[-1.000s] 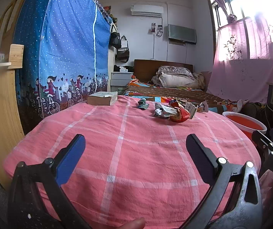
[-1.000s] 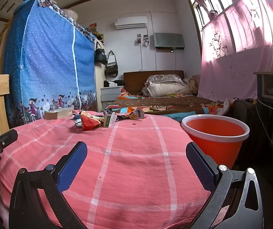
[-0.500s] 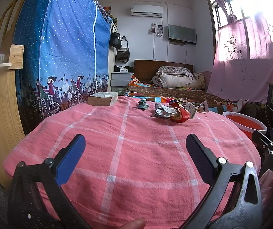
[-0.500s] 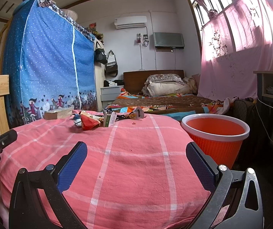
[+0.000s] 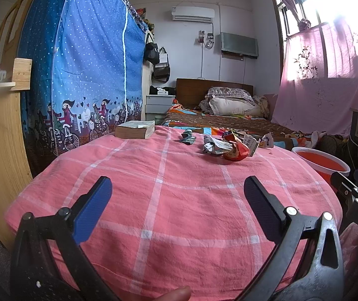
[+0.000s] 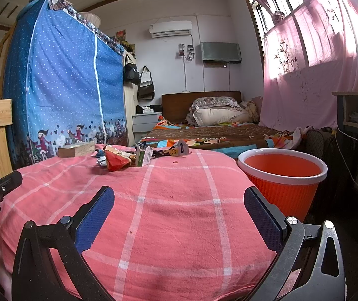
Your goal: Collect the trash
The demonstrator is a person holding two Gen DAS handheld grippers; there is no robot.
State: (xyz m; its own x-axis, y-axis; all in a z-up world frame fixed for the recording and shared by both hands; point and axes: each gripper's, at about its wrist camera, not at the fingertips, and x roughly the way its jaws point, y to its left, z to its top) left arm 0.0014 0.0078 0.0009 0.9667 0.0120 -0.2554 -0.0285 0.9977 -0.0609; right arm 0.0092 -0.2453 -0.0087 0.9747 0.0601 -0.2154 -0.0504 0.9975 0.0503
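Over on the left a thick book [image 5: 135, 129] lies at the far edge of the pink checked cloth [image 5: 158, 200], and the left gripper [image 5: 177, 188] hovers low over the near side, jaws spread wide with nothing between them. Mid-table, far side, sits the trash: a small blue scrap [image 5: 187, 136], a crumpled white wrapper [image 5: 215, 146] touching a red packet [image 5: 236, 149]. On the right, the right gripper [image 6: 179, 198] is likewise released and empty, the orange bin [image 6: 282, 178] just beside the table.
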